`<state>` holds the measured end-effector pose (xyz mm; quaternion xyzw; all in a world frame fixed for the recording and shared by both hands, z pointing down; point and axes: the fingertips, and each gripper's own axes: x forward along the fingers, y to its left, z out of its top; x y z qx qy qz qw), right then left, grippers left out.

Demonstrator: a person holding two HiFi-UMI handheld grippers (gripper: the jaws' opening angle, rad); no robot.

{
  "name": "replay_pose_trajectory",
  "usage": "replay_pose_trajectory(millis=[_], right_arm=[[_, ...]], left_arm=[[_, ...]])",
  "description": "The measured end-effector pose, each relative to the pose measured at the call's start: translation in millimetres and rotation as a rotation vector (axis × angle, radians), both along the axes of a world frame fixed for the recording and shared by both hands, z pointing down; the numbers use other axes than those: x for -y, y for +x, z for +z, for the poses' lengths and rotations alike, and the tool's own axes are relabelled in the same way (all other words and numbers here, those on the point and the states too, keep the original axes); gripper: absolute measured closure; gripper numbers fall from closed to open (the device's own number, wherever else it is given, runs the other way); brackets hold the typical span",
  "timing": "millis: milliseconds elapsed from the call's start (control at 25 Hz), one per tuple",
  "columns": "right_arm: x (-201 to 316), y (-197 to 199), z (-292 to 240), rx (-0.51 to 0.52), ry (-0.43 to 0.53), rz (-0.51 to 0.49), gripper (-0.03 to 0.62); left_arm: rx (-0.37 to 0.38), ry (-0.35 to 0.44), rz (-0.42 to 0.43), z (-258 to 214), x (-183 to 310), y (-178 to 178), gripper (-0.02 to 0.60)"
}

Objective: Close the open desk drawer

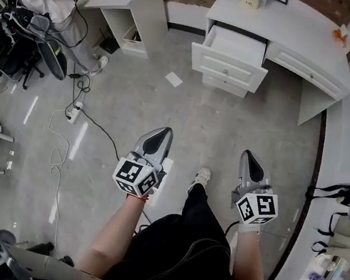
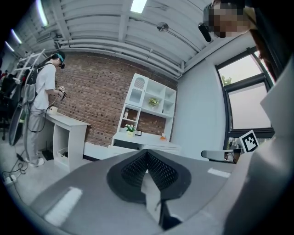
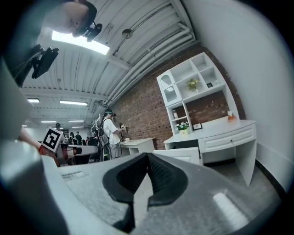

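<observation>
White, one drawer [image 1: 231, 54] is seen pulled open under the one tabletop [image 1: 298, 27] by the brick wall, well apart from two claws, the left claw [image 1: 160, 134] and right claw [image 1: 249, 160], held level side by side above the floor [image 1: 229, 128], each pressed together on nothing.

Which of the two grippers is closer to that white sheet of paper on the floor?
Left. The left gripper sits almost straight below the paper in the head view; the right gripper is farther off to its right.
</observation>
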<state>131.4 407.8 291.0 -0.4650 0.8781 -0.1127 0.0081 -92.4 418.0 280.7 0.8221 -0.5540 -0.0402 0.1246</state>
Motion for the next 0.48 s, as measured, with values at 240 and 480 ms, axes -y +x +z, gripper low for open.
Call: replay_pose_trajectory(millis=[240,480], right_arm=[[57.9,-6.5,7.9,0.012,-0.019,-0.007,0.594],[105.0,-7.6,20.7,-0.007,-0.067,-0.028,0.594]], left_arm=[[-0.002,-0.013,0.010,6.3,62.4,-3.0,0.578],[-0.006,-0.030,0.034,10.1,117.6,7.6,0.578]])
